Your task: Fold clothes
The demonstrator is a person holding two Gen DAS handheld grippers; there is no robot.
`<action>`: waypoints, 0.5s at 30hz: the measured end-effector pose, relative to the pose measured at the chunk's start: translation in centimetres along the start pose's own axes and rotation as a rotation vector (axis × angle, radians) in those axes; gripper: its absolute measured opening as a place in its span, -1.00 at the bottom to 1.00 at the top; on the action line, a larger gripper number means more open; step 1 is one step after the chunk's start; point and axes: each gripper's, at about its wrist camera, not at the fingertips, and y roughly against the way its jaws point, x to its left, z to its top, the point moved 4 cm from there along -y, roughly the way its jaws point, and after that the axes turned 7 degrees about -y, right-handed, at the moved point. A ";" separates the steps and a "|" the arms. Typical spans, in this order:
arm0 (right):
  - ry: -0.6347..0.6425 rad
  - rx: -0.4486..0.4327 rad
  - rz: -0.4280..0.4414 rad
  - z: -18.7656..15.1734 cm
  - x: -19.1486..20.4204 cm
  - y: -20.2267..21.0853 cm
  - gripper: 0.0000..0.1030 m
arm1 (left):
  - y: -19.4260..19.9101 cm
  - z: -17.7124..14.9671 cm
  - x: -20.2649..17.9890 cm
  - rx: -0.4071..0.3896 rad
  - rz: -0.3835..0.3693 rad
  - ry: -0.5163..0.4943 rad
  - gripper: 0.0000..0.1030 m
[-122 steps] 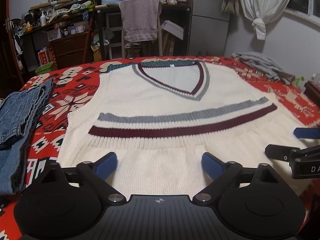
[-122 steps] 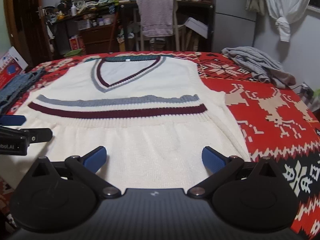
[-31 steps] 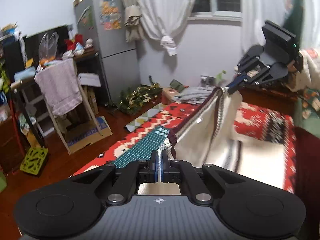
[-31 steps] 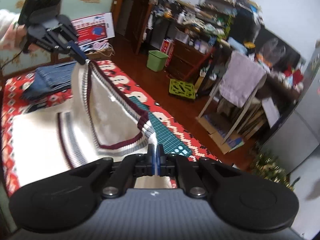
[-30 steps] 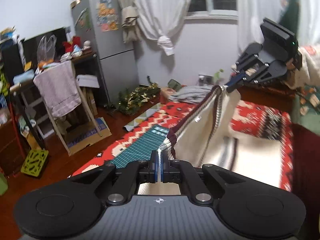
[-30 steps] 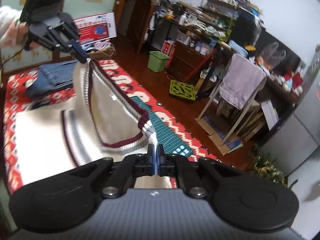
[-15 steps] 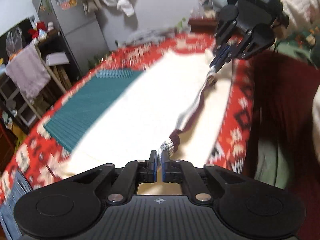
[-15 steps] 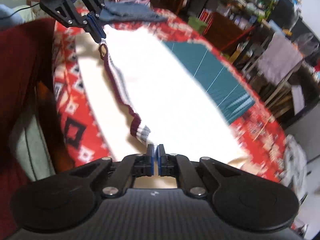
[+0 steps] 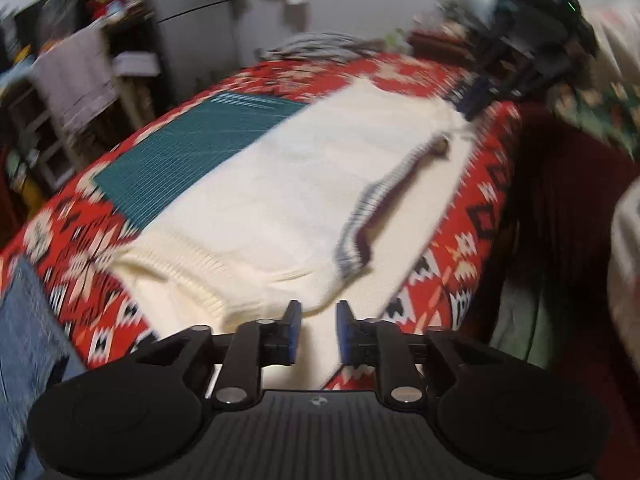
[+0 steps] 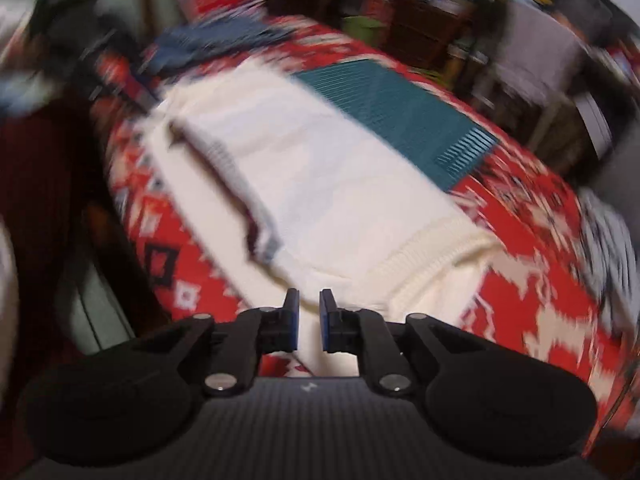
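Both jaws apart | left gripper (image 9: 316, 330), right gripper (image 10: 309, 316) | cream vest (image 9: 280, 196) folded flat

Both views are motion-blurred. In the left wrist view the right gripper (image 9: 476, 100) is smeared, so its finger gap cannot be read there. In the right wrist view the left gripper (image 10: 120, 80) is a dark streak, equally unreadable. The cream vest (image 9: 280, 184) hides part of the green cutting mat (image 9: 192, 148); its striped neckline (image 9: 368, 216) is blurred. The jeans (image 9: 24, 344) are cut by the left edge. Shelf contents (image 10: 420, 12) are indistinct.
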 end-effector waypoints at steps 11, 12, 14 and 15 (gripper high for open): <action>-0.602 -0.217 -0.013 2.0 -10.3 -2.2 -0.50 | 0.4 0.3 10.9 -0.210 0.057 0.640 -0.30; -0.644 -0.229 -0.023 2.0 -11.1 -2.7 -0.50 | -0.2 0.5 11.5 -0.210 0.061 0.661 -0.27; -0.730 -0.242 -0.020 1.8 -12.6 -3.9 -0.50 | -1.5 0.6 12.7 -0.201 0.063 0.719 -0.24; -0.774 -0.248 -0.018 1.8 -13.3 -4.6 -0.49 | -2.2 0.5 13.2 -0.196 0.058 0.756 -0.23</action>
